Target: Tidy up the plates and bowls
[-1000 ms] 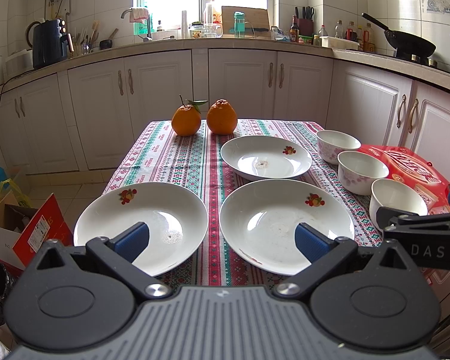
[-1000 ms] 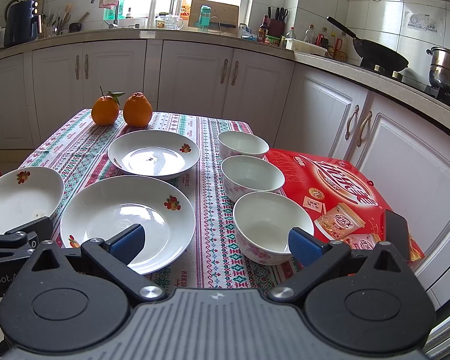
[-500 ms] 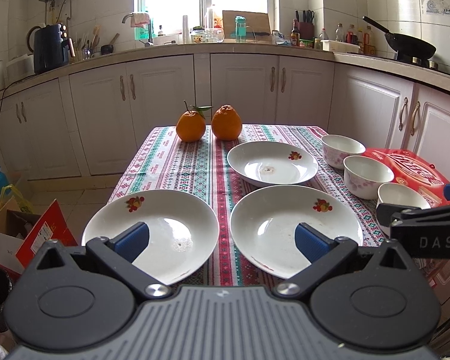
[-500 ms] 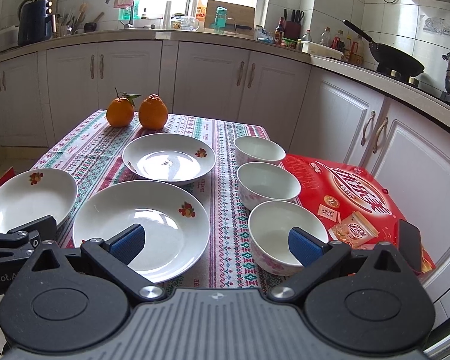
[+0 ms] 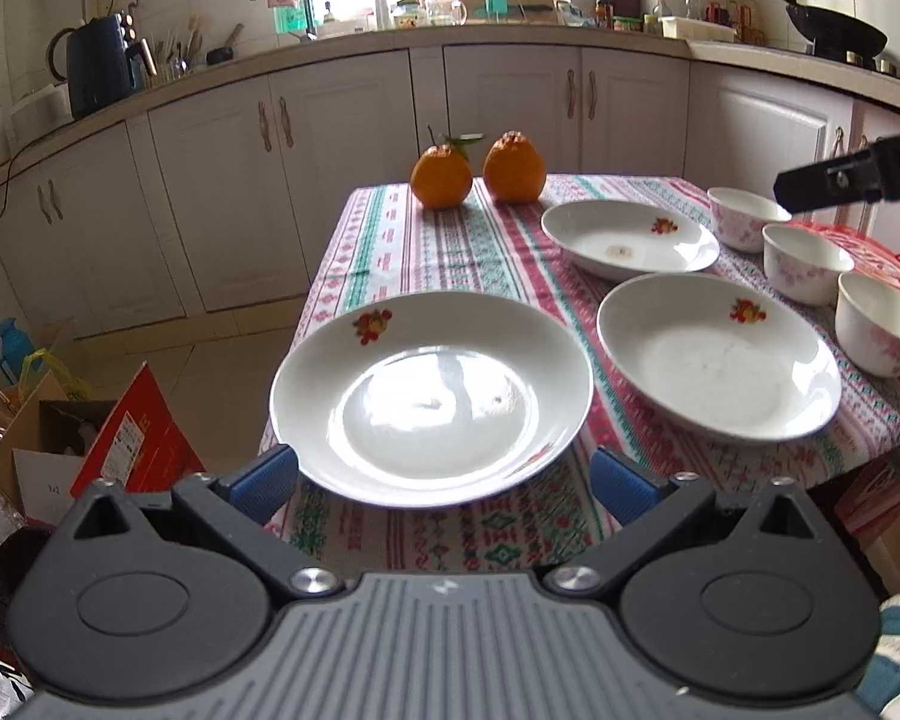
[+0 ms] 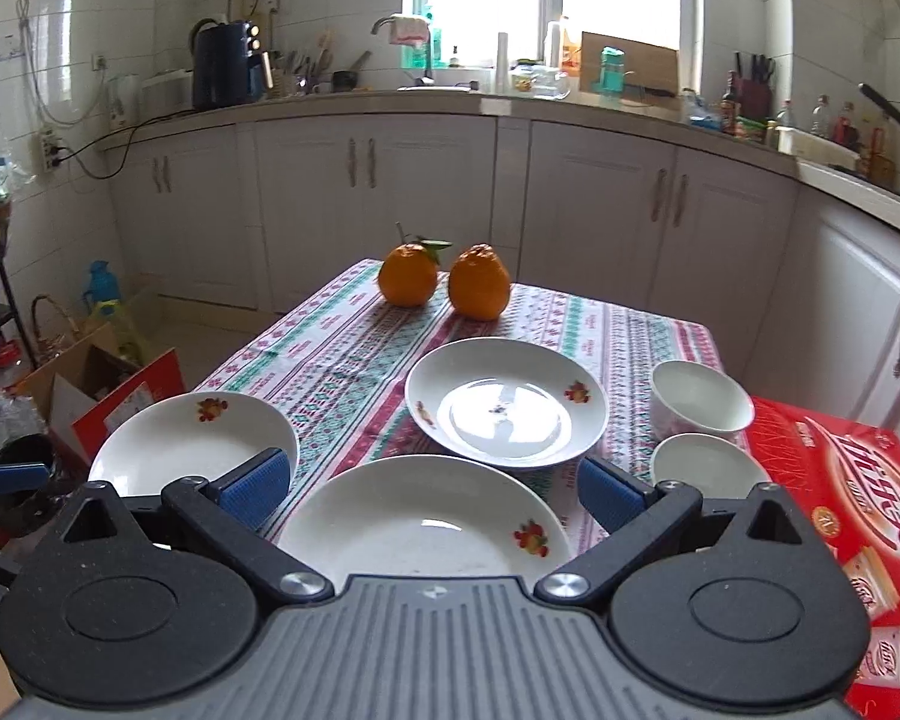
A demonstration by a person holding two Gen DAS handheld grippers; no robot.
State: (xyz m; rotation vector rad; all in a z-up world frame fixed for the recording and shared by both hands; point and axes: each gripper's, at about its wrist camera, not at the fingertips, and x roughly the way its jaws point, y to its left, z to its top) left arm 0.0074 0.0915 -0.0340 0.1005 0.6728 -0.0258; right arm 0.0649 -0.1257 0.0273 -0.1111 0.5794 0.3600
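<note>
Three white plates with fruit prints lie on the patterned tablecloth. The near-left plate (image 5: pixel 432 396) overhangs the table's front edge, right in front of my open left gripper (image 5: pixel 444 483), whose blue pads flank its near rim without touching. The middle plate (image 5: pixel 717 360) (image 6: pixel 420 525) lies between the pads of my open right gripper (image 6: pixel 435 489), which is above it. The far plate (image 5: pixel 630 237) (image 6: pixel 507 405) lies behind. Three white bowls with pink flowers (image 5: pixel 879 324) (image 5: pixel 804 261) (image 5: pixel 744 216) stand in a row at the right.
Two oranges (image 5: pixel 441 177) (image 5: pixel 513 168) sit at the table's far end. A red snack box (image 6: pixel 840 504) lies at the table's right side. Cardboard boxes (image 5: pixel 96 444) stand on the floor at the left. Kitchen cabinets (image 6: pixel 438 204) run behind.
My left gripper has swung left and dropped to the near-left plate's rim. My right gripper has risen and moved left, from the bowls to above the middle plate.
</note>
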